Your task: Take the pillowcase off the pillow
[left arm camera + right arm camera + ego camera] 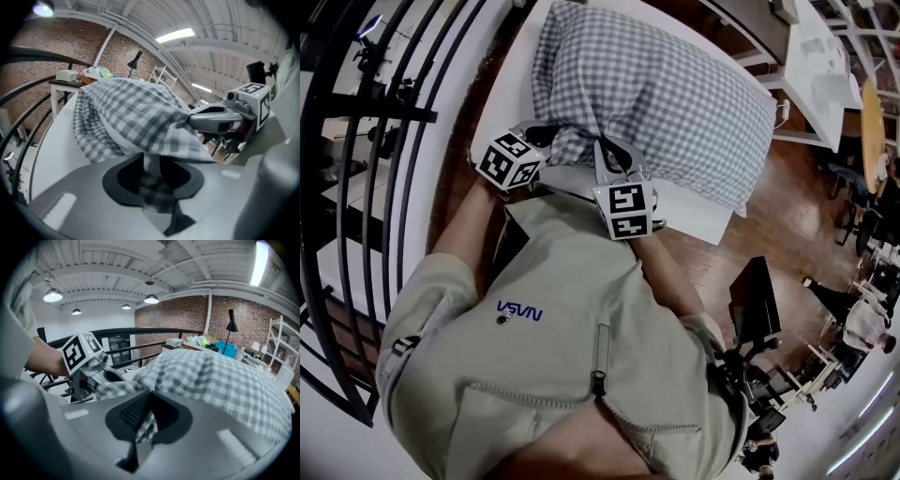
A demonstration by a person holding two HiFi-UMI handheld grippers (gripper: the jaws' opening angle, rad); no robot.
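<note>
**Both grippers at the near end of the pillowcase**

At the right gripper point(149, 397): jaws together, clamped on a fold of the checked pillowcase point(675, 94), with the cloth pinched flat between the pads and hanging down behind them.

At the left gripper point(151, 164): jaws only a little apart. In the narrow gap, a strip of the same checked cloth, running down toward the base and not clearly pressed by either pad.

Side by side at the cloth's near end, the left one at the near left corner and the right one just beside it toward the middle. Marker cubes turned up toward the head camera.

Not yet off: pillowcase plump and full, with the pillow inside hidden by the cloth. Lying slantwise on a white surface point(499, 89) and covering most of it. Near end at the surface's near edge, with bare white left along the left edge and at the near right corner.

Just below the grippers, bare forearms and the person's pale zipped jacket point(562, 328).

Farther out, a wooden floor point(787, 178) past the right edge and a black railing point(403, 122) past the left.
</note>
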